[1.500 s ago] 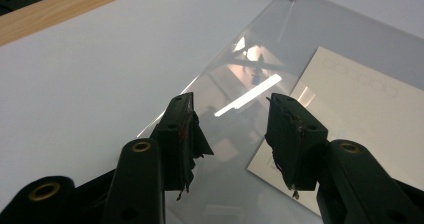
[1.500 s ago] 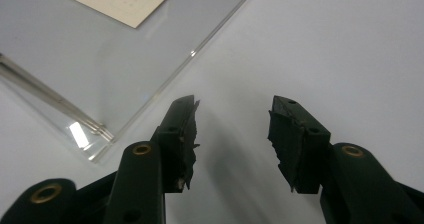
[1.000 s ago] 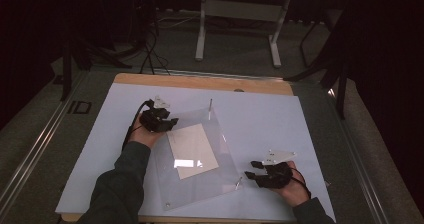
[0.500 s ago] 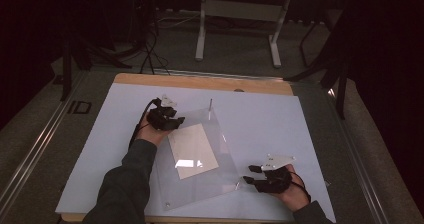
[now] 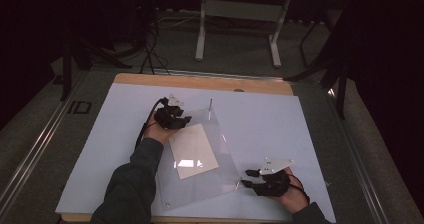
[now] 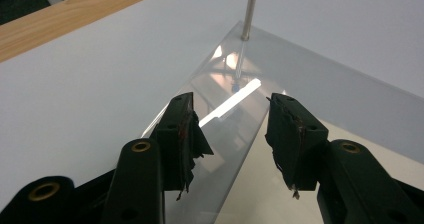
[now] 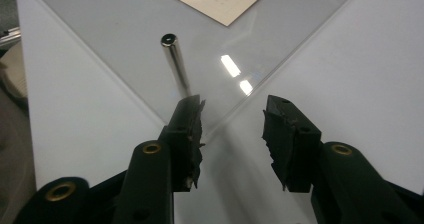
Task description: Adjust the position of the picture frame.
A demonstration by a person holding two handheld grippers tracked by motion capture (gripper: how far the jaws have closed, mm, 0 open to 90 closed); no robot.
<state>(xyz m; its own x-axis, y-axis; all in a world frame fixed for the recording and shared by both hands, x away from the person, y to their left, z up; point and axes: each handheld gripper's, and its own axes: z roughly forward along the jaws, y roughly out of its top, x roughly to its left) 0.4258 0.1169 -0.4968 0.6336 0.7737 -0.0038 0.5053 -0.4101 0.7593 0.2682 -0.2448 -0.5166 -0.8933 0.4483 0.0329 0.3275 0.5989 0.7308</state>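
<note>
**Grippers parted at opposite corners of clear panel**

Panel [image 5: 210,159] of clear plastic lies flat on the white table sheet [image 5: 310,129], turned askew, with a cream paper sheet [image 5: 192,151] lying under or on it near the middle. Thin metal posts stand at its corners; one [image 5: 210,105] rises at 12 o'clock. The left gripper [image 5: 172,118] sits at the panel's 11 o'clock edge, jaws wide apart over the plastic, holding nothing, the far post [image 6: 248,11] ahead of them. The right gripper [image 5: 260,180] lies at the panel's 4 o'clock corner, jaws likewise wide and empty, a post [image 7: 176,66] just beyond its left jaw.
</note>
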